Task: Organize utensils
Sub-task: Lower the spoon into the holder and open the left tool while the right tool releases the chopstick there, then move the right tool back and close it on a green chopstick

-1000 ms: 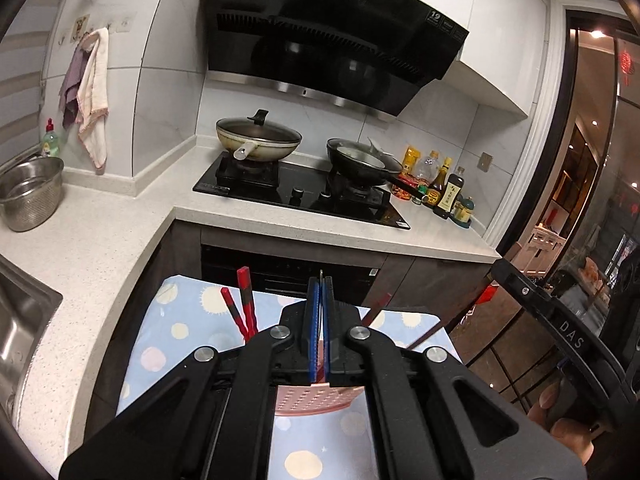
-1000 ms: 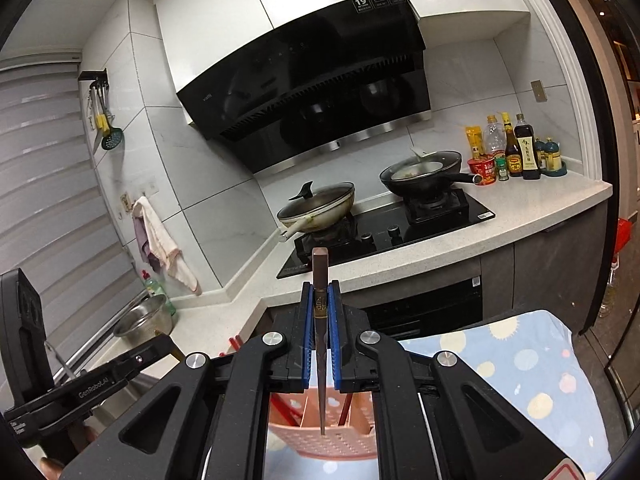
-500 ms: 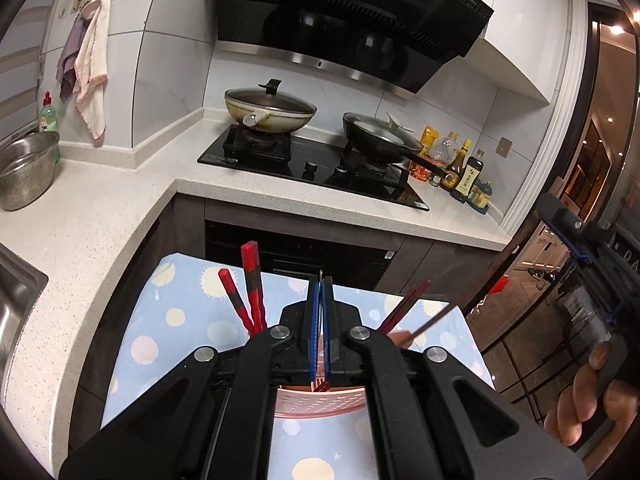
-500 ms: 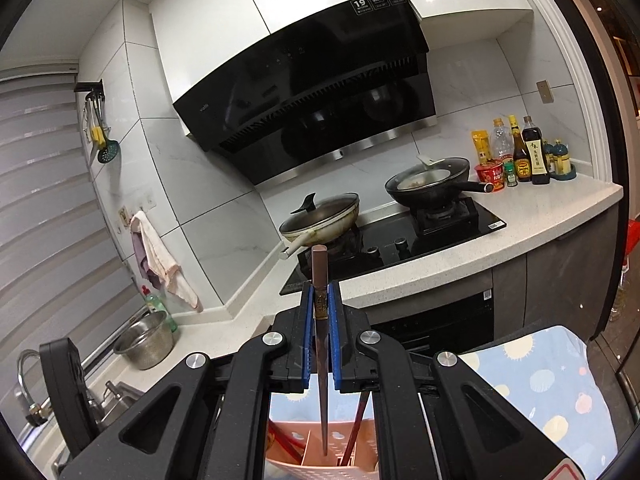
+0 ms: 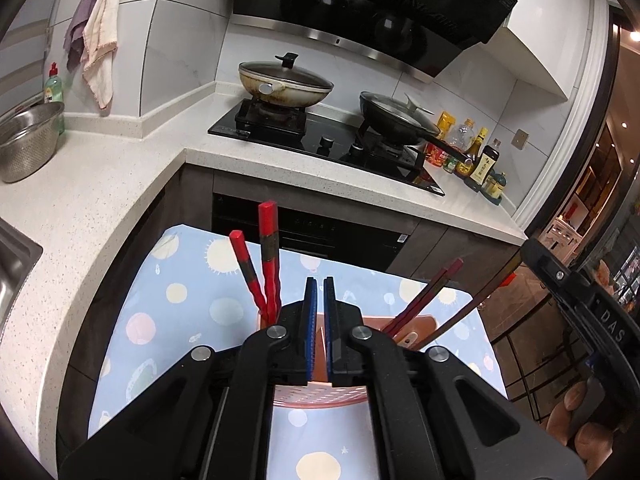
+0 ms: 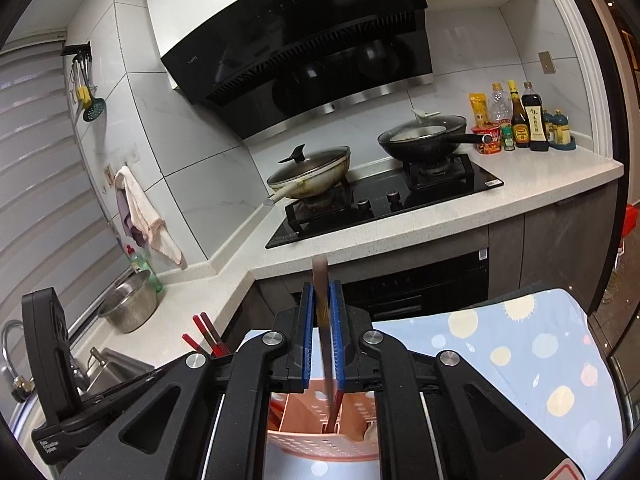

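The right gripper (image 6: 323, 300) is closed on a brown chopstick (image 6: 320, 280) held upright, its lower end inside the pink basket (image 6: 320, 444). The left gripper (image 5: 320, 292), closed on nothing, hangs above the basket (image 5: 320, 394). Red chopsticks (image 5: 267, 260) stand at the basket's left end.

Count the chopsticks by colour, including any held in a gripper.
bright red chopsticks, standing in the pink holder: 2
dark red chopsticks, leaning in the holder: 2
brown chopstick, clamped in the right gripper over the holder: 1
Total: 5
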Demonstrator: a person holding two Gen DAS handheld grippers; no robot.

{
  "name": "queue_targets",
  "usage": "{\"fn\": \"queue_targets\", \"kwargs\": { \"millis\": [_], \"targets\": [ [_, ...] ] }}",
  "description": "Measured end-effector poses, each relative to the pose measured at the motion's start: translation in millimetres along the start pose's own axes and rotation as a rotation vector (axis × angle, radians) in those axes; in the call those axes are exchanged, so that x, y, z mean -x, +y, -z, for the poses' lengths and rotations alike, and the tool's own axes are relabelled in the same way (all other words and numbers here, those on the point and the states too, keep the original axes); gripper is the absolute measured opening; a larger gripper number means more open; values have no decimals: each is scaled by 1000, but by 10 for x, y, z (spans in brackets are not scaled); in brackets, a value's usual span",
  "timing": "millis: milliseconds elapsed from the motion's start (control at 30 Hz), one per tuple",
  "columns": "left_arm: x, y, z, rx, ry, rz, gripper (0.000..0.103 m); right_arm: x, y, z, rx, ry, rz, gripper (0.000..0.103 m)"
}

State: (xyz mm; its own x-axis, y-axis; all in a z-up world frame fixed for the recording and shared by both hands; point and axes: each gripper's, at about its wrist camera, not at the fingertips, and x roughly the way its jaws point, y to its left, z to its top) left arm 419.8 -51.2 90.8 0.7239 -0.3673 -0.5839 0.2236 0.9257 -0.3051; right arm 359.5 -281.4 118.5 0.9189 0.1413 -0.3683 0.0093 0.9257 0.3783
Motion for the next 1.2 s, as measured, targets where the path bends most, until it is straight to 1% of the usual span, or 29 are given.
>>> {"fn": "queue_targets", "kwargs": {
  "millis": [67, 100, 133, 300, 367, 433, 500, 633, 700, 800, 1000, 1167, 1200],
  "targets": [
    [6, 24, 2, 9, -2, -4, 22, 8, -4, 9, -2, -3, 5, 20],
    [15, 29, 3, 11, -5, -9, 25, 17, -8, 14, -5, -5, 4, 26],
    [33, 32, 6, 10, -9, -12, 27, 24, -14, 18, -5, -6, 4, 29],
    [94, 37, 36, -4, -17, -30, 30, 63, -5, 78, 14, 3, 11, 29],
    [120, 37, 49, -5, -18, -37, 34, 83, 1, 112, 17, 11, 13, 29],
    [154, 34, 72, -8, -19, -42, 34, 107, 7, 149, 16, 21, 12, 29],
    [205, 28, 110, -18, -22, -54, 34, 141, 2, 194, 18, 31, 13, 29],
    [314, -3, 228, -45, -26, -82, 40, 218, -5, 335, 26, 61, 16, 29],
    [364, -11, 295, -51, -24, -89, 41, 261, -8, 424, 34, 81, 18, 29],
    [447, -14, 422, -57, -12, -93, 41, 346, 3, 575, 58, 111, 30, 29],
    [636, -66, 748, -86, 9, -127, 42, 589, 74, 936, 112, 172, 36, 29],
    [808, -70, 1101, -101, 32, -152, 55, 847, 136, 1324, 162, 235, 35, 29],
    [836, -55, 1174, -102, 43, -148, 55, 912, 142, 1425, 170, 252, 34, 29]
  ]
}}
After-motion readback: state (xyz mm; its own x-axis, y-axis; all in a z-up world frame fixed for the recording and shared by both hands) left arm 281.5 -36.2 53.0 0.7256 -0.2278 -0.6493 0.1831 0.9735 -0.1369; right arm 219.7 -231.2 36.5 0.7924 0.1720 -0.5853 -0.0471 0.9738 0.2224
